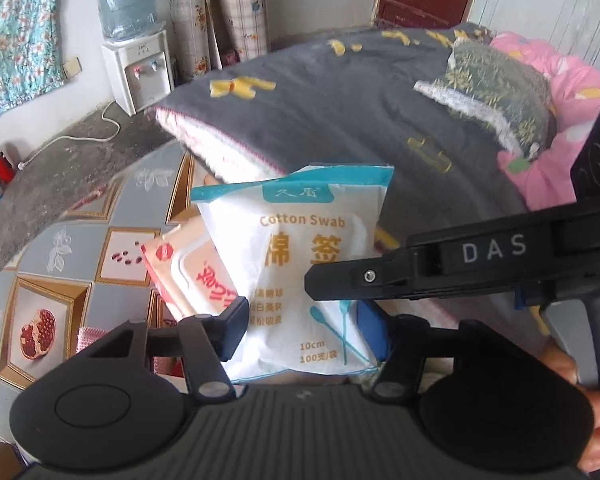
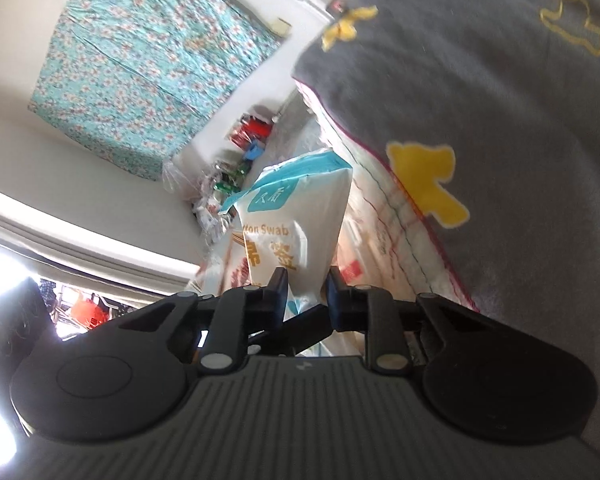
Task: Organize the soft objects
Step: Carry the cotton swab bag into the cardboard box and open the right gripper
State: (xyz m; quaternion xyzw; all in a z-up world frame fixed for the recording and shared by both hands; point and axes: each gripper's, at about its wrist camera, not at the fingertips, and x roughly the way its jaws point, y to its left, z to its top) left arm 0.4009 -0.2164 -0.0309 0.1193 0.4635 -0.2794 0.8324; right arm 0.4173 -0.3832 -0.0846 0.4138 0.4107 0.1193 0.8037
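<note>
A white and teal cotton swab pack [image 1: 300, 256] stands upright between the fingers of my left gripper [image 1: 302, 328], which is closed on its lower part. My right gripper [image 1: 312, 280] comes in from the right and is also shut on the pack. In the right wrist view the pack [image 2: 300, 216] sits pinched between the right gripper's [image 2: 306, 292] pads. A pink wet wipes pack [image 1: 188, 268] lies just left of and behind the swab pack. A grey folded blanket [image 1: 340, 112] with yellow shapes lies behind; it also fills the right wrist view [image 2: 500, 120].
The packs are over a patterned tabletop [image 1: 60, 248] with pomegranate pictures. A dark floral pillow [image 1: 496, 84] and pink bedding [image 1: 564, 88] lie at the right. A water dispenser [image 1: 136, 60] stands on the floor at the back left.
</note>
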